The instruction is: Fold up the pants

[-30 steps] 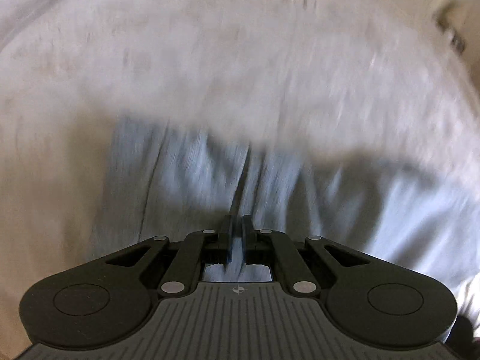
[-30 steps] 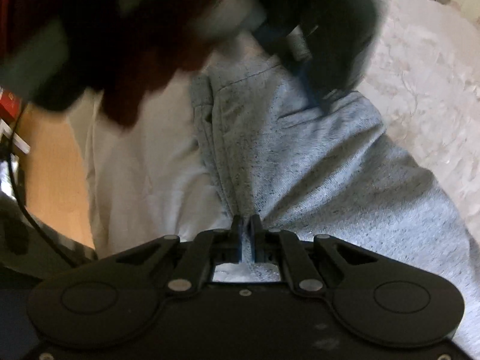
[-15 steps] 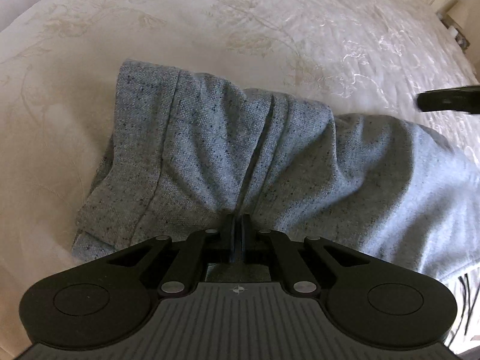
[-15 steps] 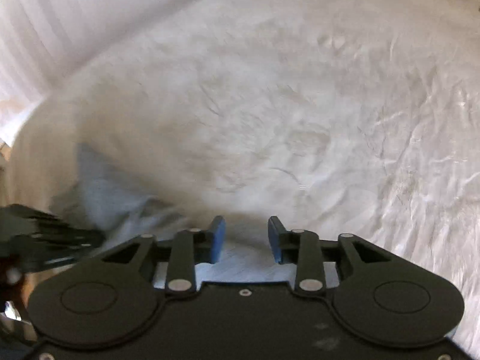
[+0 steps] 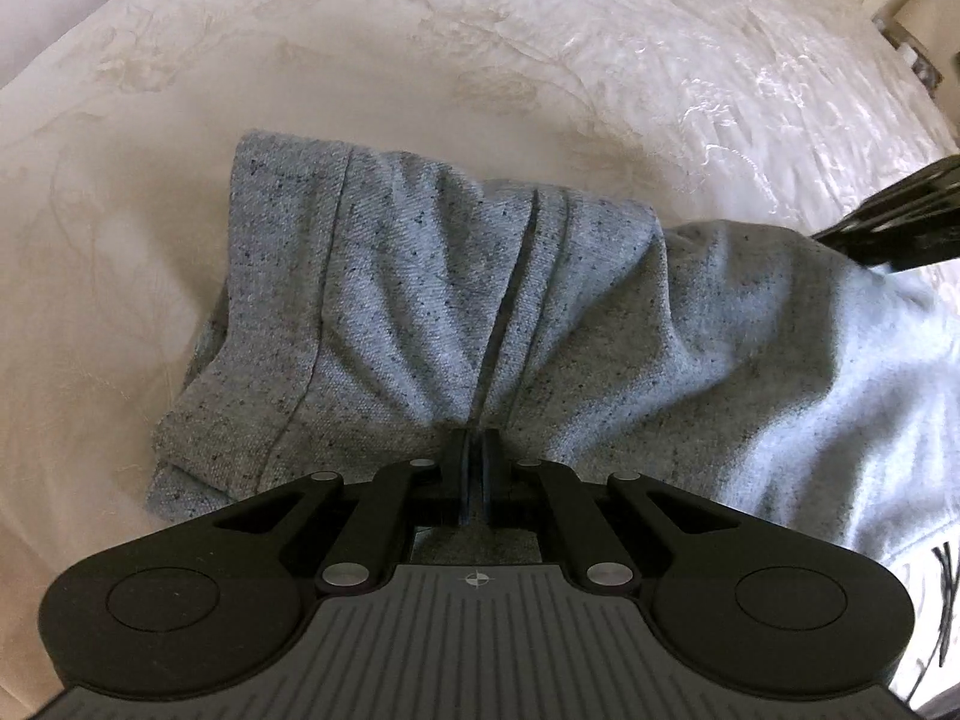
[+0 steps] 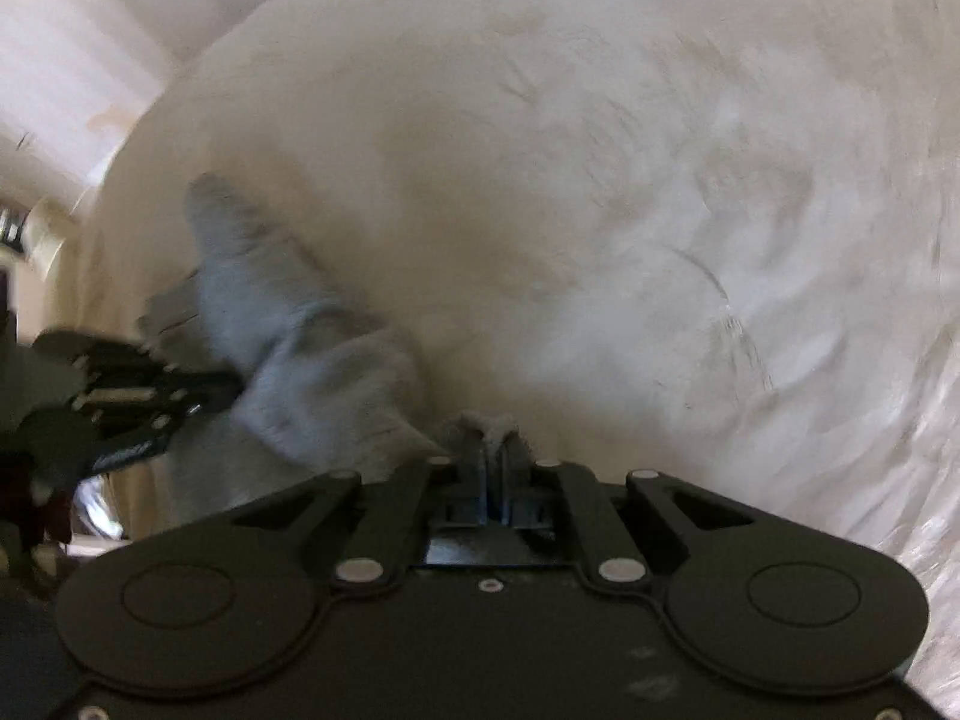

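Note:
The grey speckled pants lie bunched on a white embroidered bedspread. My left gripper is shut on a pinch of the pants' fabric at its near edge, with creases fanning out from the jaws. My right gripper is shut on a small tuft of the pants; this view is motion-blurred. In the right wrist view the left gripper shows at the left, on the fabric. In the left wrist view the right gripper's body shows at the right edge.
The bedspread fills most of both views. A bed edge and pale wall lie at the upper left of the right wrist view. Furniture stands at the far right beyond the bed.
My right gripper was open half a second ago and has now shut on the pants' fabric. My left gripper has stayed shut on the pants, which have been brought lower toward the bed.

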Demonstrator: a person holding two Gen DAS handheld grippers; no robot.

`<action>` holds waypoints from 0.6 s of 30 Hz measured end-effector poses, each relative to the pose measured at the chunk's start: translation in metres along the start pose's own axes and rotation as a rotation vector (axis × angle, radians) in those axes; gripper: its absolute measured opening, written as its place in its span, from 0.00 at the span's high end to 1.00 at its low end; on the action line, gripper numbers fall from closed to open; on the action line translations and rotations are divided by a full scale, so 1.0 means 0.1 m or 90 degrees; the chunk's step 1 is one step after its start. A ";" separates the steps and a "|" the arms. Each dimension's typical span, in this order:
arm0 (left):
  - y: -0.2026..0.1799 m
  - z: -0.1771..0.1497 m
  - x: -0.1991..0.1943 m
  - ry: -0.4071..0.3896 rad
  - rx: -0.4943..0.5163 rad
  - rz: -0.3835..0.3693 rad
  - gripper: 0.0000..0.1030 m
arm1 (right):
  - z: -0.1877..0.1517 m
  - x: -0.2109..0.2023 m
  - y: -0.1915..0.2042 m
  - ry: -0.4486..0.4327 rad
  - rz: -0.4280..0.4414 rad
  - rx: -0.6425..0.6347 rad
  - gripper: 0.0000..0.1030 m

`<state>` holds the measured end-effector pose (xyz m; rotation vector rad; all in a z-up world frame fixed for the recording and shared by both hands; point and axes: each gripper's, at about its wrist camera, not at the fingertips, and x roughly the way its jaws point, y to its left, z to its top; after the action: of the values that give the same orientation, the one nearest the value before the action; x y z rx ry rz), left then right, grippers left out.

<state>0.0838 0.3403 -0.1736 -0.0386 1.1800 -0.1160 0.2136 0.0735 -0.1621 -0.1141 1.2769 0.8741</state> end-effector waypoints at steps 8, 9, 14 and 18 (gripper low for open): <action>0.02 -0.06 -0.07 -0.004 0.010 0.001 0.96 | -0.02 -0.36 -0.48 -0.164 -0.173 0.251 1.00; 0.02 -0.05 -0.08 0.004 0.015 0.000 0.95 | 0.00 -0.30 -0.46 -0.160 -0.182 0.237 0.99; 0.01 0.17 -0.23 0.061 0.016 -0.005 0.95 | 0.12 -0.30 -0.42 -0.181 -0.230 0.230 0.88; -0.08 0.54 -0.41 -0.027 0.055 -0.025 0.95 | 0.07 -0.64 -0.32 -0.219 -0.239 0.223 0.85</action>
<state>0.1181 0.3352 -0.1148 0.0113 1.1315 -0.2002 0.2370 0.0232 -0.1169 0.0718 1.0209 0.3217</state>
